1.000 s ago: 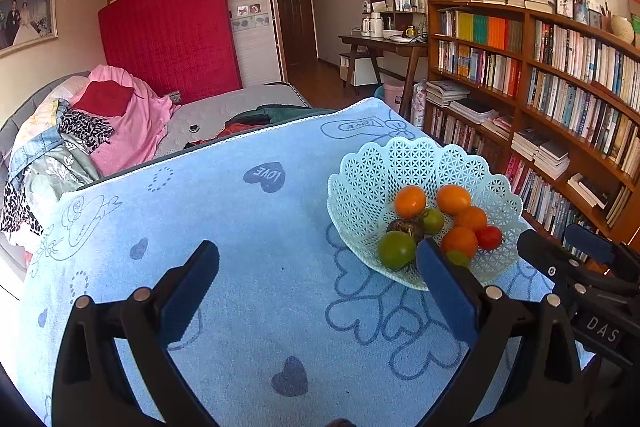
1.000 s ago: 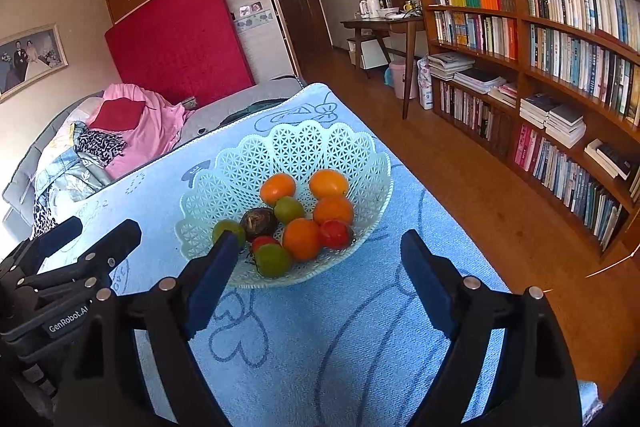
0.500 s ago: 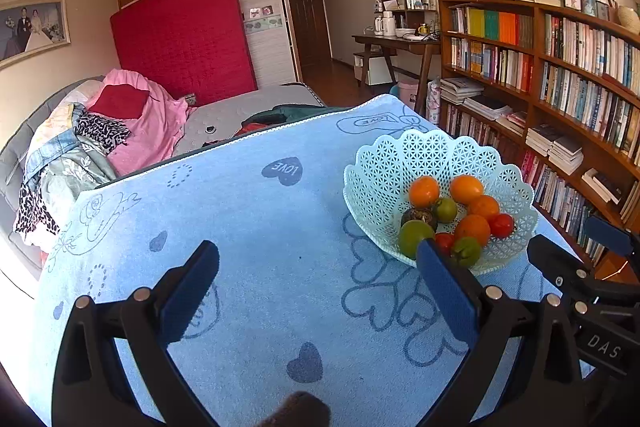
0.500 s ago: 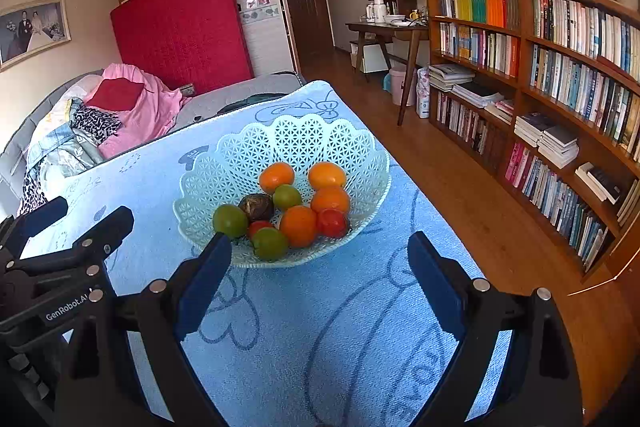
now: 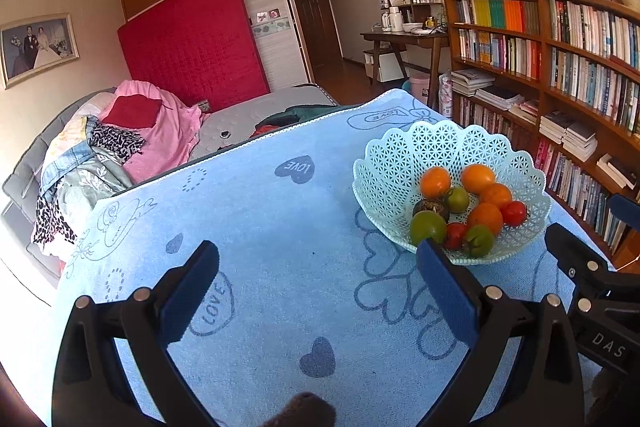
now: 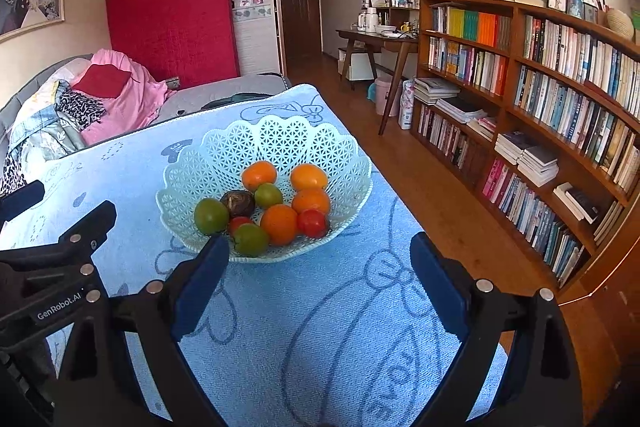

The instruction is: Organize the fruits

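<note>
Tilting downward, right tongs [image 6: 320, 267] opening, empty, near basket [image 6: 280, 135].

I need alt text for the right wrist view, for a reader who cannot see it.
A pale lattice basket holding orange, green and red fruits sits on a blue towel. The right gripper, jaws opening with nothing between them, hovers just before it; a bookcase stands at right.

A bench [image 6: 320, 327] under a blue heart-print cloth [image 5: 260, 227] carries a pale lattice basket [image 6: 288, 139], seemingly near the cloth's bookcase-side edge.
</note>
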Motion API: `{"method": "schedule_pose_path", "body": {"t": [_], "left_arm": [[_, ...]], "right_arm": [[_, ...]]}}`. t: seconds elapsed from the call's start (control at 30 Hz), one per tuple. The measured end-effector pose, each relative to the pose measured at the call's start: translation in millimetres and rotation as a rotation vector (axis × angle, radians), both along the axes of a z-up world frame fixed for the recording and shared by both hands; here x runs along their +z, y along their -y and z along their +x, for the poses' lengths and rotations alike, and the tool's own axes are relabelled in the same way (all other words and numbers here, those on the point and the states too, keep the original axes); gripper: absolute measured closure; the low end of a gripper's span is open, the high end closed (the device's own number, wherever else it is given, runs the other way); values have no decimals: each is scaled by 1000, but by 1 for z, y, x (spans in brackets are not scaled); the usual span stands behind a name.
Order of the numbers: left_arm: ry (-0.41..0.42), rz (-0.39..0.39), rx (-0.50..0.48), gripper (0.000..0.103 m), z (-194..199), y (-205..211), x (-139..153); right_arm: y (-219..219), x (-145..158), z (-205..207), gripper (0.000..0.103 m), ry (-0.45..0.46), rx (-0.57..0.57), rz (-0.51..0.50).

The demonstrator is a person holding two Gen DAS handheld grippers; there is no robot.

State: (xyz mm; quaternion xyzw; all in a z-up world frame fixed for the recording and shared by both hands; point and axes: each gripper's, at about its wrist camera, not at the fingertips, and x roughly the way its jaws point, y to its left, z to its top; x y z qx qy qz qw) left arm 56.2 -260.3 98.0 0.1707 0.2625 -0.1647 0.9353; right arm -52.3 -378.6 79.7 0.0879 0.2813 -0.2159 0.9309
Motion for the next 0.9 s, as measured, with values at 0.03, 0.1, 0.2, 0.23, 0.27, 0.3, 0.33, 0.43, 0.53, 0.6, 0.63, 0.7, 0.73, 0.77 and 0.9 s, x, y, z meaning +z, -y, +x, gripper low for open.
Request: {"method": "schedule_pose_path", "body": {"t": [0.03,0.1,0.2,0.23,0.27,0.3,0.33,0.43,0.53,0.6,0.63,0.7,0.73,0.77,0.9], "left_arm": [[-4,5,-1,5,1,1,-2],[-11,11,2,5,2,2,-5],[-11,20,4,5,4,3,-7],[-10,22,5,5,5,3,-7],[-10,23,7,5,5,3,-7],[-10,24,8,5,6,3,-7],[-9,25,8,5,6,3,-7],[-9,27,7,5,7,4,-7],[-7,29,4,5,7,5,-8],[-8,31,3,5,7,6,-8],[-8,32,3,5,6,7,-7],[-8,33,2,5,6,7,-7],[-7,34,2,5,6,7,-8],[-6,35,2,5,6,8,-8],[-4,40,-2,5,5,9,-8]], "right_arm": [[-1,0,0,9,-2,-2,-11],[-4,-1,1,9,-7,-13,-45],[-8,-2,2,9,-15,-27,-94],[-8,-3,3,9,-17,-27,-99],[-8,-3,3,9,-18,-26,-101],[-9,-3,3,9,-18,-25,-101],[-9,-3,4,9,-19,-23,-102],[-9,-3,5,9,-18,-22,-100],[-8,-4,6,9,-18,-23,-99],[-9,-4,5,9,-19,-22,-100],[-9,-4,5,9,-19,-22,-100],[-7,-5,5,9,-20,-25,-97],[-6,-5,5,9,-20,-26,-94],[-6,-5,6,9,-19,-26,-91],[-6,-6,6,9,-19,-25,-90]]}}
